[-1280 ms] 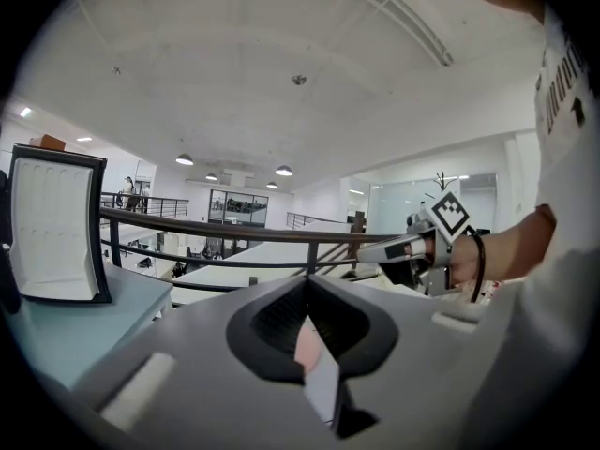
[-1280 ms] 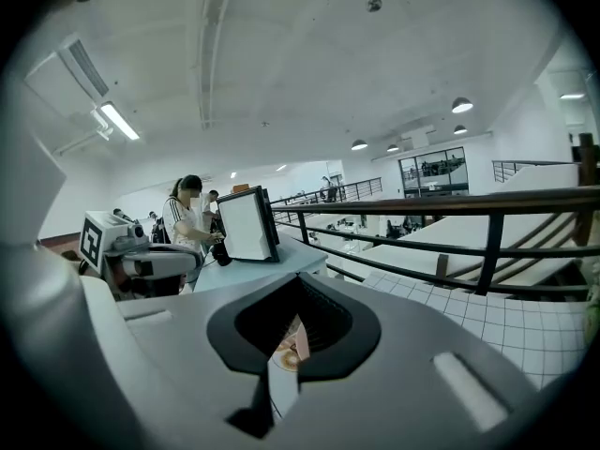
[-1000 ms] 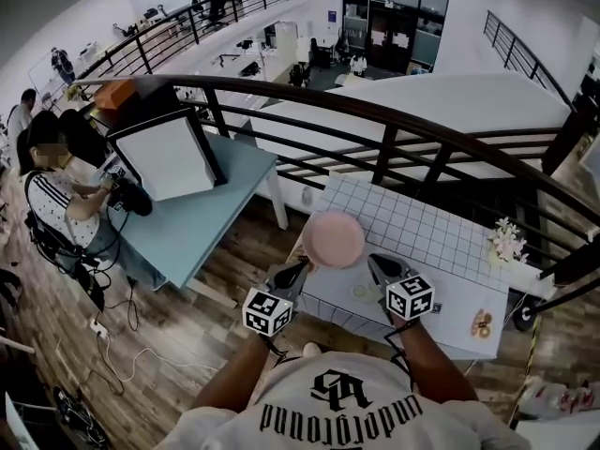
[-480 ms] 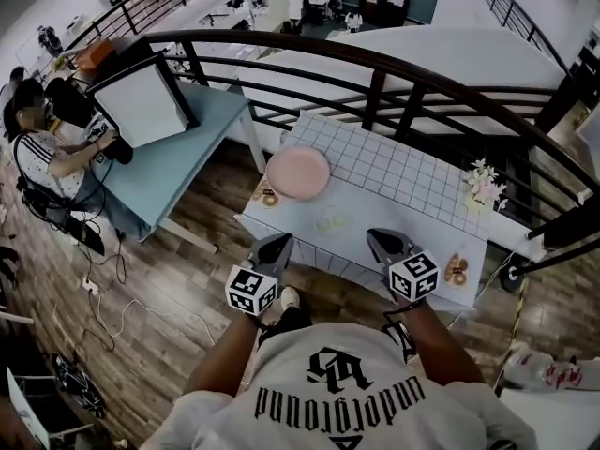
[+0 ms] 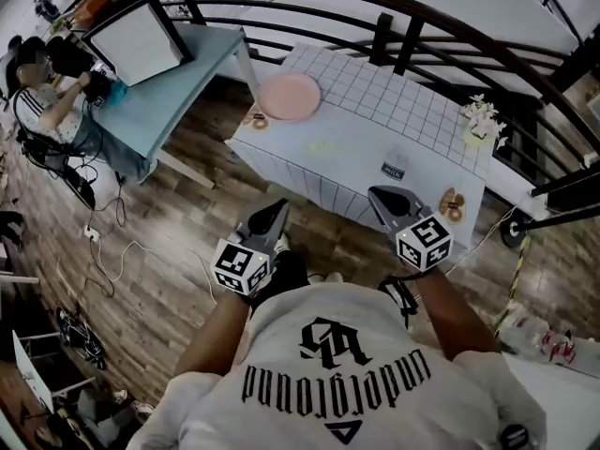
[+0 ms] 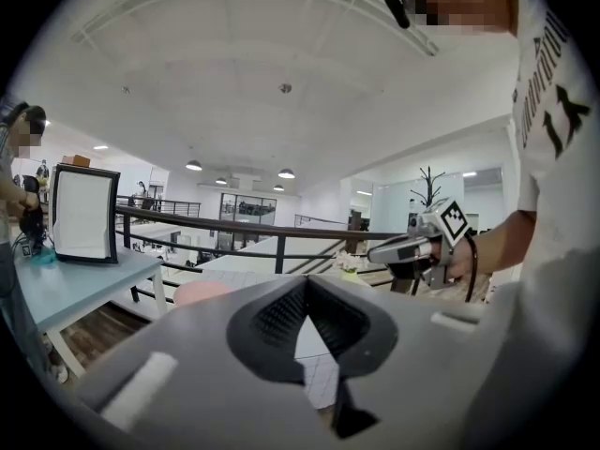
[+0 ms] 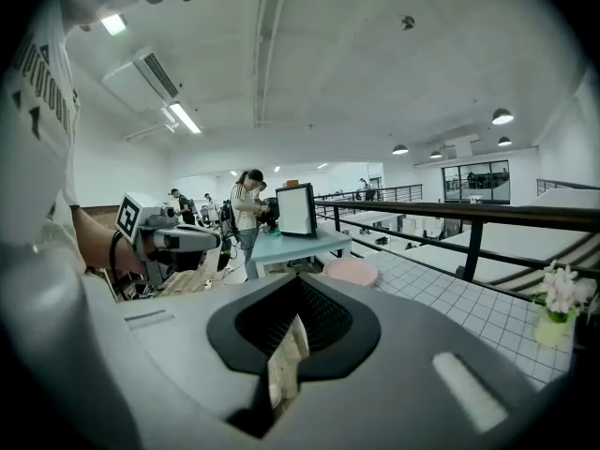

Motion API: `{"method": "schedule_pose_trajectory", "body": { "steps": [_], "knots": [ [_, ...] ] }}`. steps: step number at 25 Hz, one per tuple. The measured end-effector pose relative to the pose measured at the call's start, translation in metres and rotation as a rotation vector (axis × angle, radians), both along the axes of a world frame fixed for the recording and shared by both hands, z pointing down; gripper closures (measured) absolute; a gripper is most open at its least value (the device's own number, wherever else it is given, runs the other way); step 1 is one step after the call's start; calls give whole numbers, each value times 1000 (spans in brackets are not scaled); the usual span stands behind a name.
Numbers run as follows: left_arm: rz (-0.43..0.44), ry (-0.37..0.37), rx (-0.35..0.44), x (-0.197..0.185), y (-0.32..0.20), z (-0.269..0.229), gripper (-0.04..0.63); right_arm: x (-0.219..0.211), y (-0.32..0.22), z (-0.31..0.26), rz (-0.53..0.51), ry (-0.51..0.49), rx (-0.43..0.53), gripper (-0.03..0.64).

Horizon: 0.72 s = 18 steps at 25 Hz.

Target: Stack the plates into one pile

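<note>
Though at opposite table (image 5: 375, 148) ends, pink plate (image 5: 288, 96) and vase (image 5: 474, 138) of flowers (image 5: 481, 112).

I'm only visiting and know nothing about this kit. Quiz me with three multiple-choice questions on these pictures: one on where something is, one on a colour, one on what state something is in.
1. Where on the white table does the plate sit?
A) its middle
B) its near right corner
C) its far left corner

2. What colour is the plate?
A) pink
B) blue
C) black

3. What do the left gripper and right gripper hold?
A) a plate each
B) nothing
C) one plate between them

Answers:
1 C, the head view shows it at the far left corner.
2 A, it looks pink in all three views.
3 B, both grippers' fingers are shut on nothing, short of the table.
</note>
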<state>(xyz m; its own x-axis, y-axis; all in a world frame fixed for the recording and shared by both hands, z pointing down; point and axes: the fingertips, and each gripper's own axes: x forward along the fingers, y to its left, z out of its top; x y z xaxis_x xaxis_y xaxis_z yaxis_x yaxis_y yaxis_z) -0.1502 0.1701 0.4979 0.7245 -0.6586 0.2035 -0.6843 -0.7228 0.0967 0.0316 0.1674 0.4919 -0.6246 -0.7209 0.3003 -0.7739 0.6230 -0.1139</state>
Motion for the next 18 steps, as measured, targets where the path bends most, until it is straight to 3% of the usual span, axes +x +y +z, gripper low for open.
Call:
{"method": "schedule_pose_trajectory", "body": {
  "steps": [4,10,18],
  "knots": [
    [-6,-5,39,16,30,-3,546,13,31,5,-28,-7,44,615],
    [14,16,49,-11,40,-32,546,-23,46,-9,-10,-11,24,615],
    [27,-2,69,6,70,-40,546,-19,69,-14,-31,-23,48,615]
  ]
}}
